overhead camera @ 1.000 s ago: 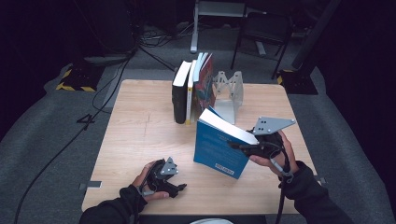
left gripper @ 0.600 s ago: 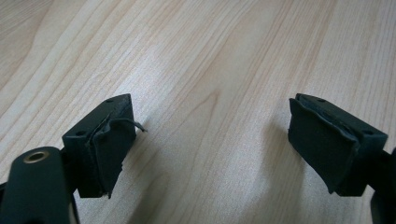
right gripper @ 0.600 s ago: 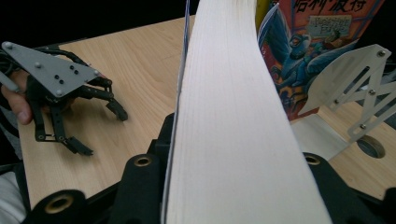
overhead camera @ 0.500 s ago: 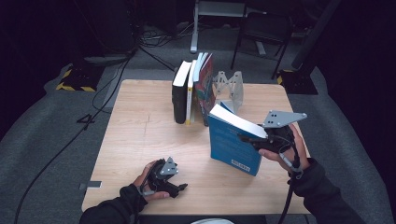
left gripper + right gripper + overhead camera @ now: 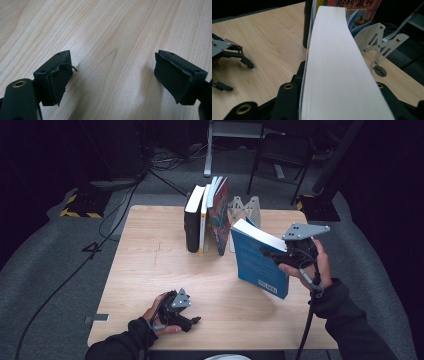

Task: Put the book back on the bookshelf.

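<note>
Blue-covered and thick, the book (image 5: 259,265) was clamped in the right gripper (image 5: 272,254), held clear of the table (image 5: 150,260) and tilted, its white page edge up and its spine toward the person. In the right gripper view the pale page block (image 5: 337,67) ran straight up between the two black jaws, which pressed on its covers at either side. The right hand (image 5: 312,265) gripped the tool at about three o'clock on the table, with the grey three-cornered plate (image 5: 305,230) on top and a cable trailing down past the sleeve.

At twelve o'clock on the table stood a row of upright books (image 5: 205,217): a black one outermost at the left, then a yellow-spined one, then a red patterned one that leaned to the left. Just beside them to the right stood a pale metal bookend (image 5: 245,210), with the lifted book near it but apart.

At about seven o'clock the left hand (image 5: 157,317) rested on the wood near the table's near edge, holding the left gripper (image 5: 192,322), which pointed toward three o'clock. In the left gripper view its jaws stood wide apart with bare wood grain between them, the pads (image 5: 60,80) worn and peeling at the edges, nothing held. The two grippers were well apart from each other.
</note>
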Demonstrator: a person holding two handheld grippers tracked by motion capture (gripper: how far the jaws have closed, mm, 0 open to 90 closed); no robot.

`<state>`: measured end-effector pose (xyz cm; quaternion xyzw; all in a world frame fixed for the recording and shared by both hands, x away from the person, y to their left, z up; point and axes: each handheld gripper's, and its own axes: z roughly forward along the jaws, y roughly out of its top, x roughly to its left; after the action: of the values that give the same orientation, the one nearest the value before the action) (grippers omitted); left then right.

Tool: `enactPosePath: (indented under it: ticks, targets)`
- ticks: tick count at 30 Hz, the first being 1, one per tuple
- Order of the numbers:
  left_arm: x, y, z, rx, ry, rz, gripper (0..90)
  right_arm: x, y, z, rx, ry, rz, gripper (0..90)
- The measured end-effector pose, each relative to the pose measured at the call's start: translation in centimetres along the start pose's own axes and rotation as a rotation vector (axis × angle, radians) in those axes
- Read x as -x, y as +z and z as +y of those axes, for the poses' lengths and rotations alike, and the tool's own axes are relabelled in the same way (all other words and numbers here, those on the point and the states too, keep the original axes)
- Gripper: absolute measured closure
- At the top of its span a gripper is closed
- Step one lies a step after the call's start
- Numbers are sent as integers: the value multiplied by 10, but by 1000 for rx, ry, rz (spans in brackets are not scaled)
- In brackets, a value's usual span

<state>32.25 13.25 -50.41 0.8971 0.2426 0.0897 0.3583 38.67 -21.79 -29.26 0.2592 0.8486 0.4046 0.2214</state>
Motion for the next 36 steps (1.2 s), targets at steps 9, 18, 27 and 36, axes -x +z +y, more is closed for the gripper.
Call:
enactPosePath:
  ticks: [9, 18, 27, 36]
  targets:
    - [-1, 0, 0, 1, 5, -4, 151, 20, 10, 11, 12, 38, -38, 603]
    - [-1, 1, 0, 3, 4, -7, 151, 37, 23, 24, 35, 88, -97, 603]
    - [-1, 1, 0, 4, 6, -9, 150, 48, 37, 33, 58, 121, -127, 602]
    - [-1, 1, 0, 4, 6, -9, 151, 62, 53, 49, 82, 149, -171, 603]
